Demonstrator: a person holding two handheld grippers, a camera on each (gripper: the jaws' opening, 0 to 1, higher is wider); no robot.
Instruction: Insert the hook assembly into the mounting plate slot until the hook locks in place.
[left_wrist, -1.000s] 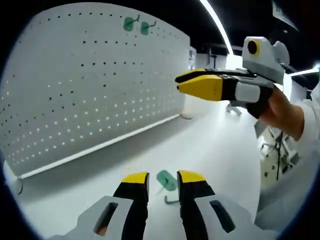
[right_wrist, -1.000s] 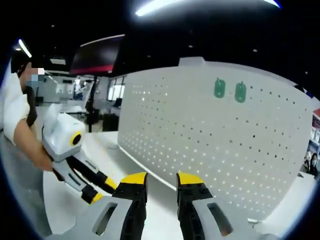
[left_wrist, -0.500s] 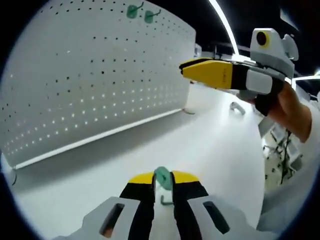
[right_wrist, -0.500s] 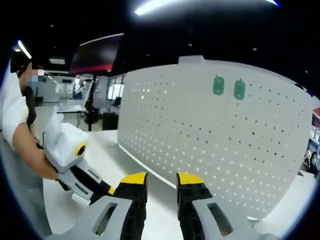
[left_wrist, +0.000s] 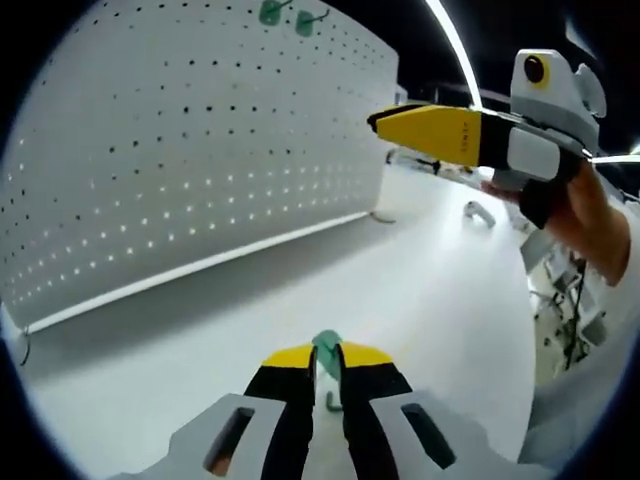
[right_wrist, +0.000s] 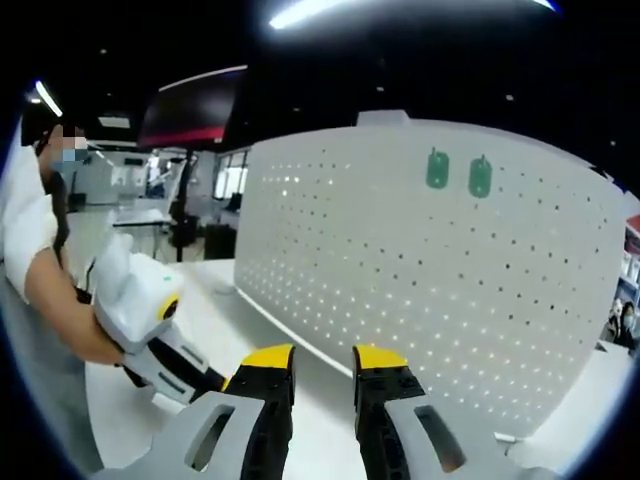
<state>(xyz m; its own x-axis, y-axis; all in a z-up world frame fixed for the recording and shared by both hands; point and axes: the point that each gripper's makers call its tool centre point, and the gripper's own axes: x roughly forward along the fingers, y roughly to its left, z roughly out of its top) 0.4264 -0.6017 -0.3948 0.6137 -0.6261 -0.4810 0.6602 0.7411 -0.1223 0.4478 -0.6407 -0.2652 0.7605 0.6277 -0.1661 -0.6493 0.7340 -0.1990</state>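
Note:
My left gripper (left_wrist: 325, 356) is shut on a green hook assembly (left_wrist: 326, 344), low over the white table (left_wrist: 430, 300); the metal hook end (left_wrist: 333, 402) shows between the jaws. The white perforated mounting plate (left_wrist: 180, 150) stands upright to the left, with two green hooks (left_wrist: 270, 12) fixed near its top. My right gripper (right_wrist: 322, 362) stands open with nothing in it, facing the plate (right_wrist: 420, 300) and its two hooks (right_wrist: 437, 170). In the left gripper view the right gripper (left_wrist: 385, 122) hangs high on the right. The left gripper's white body (right_wrist: 150, 310) shows at lower left.
A person's hand (left_wrist: 590, 220) holds the right gripper. A small grey item (left_wrist: 478, 211) lies on the table behind it. The plate's base strip (left_wrist: 200, 265) runs along the table. An office room with desks lies beyond (right_wrist: 150, 200).
The left gripper's jaws, open around the green hook a second ago, have shut on it. The right gripper has stayed open and nearly still.

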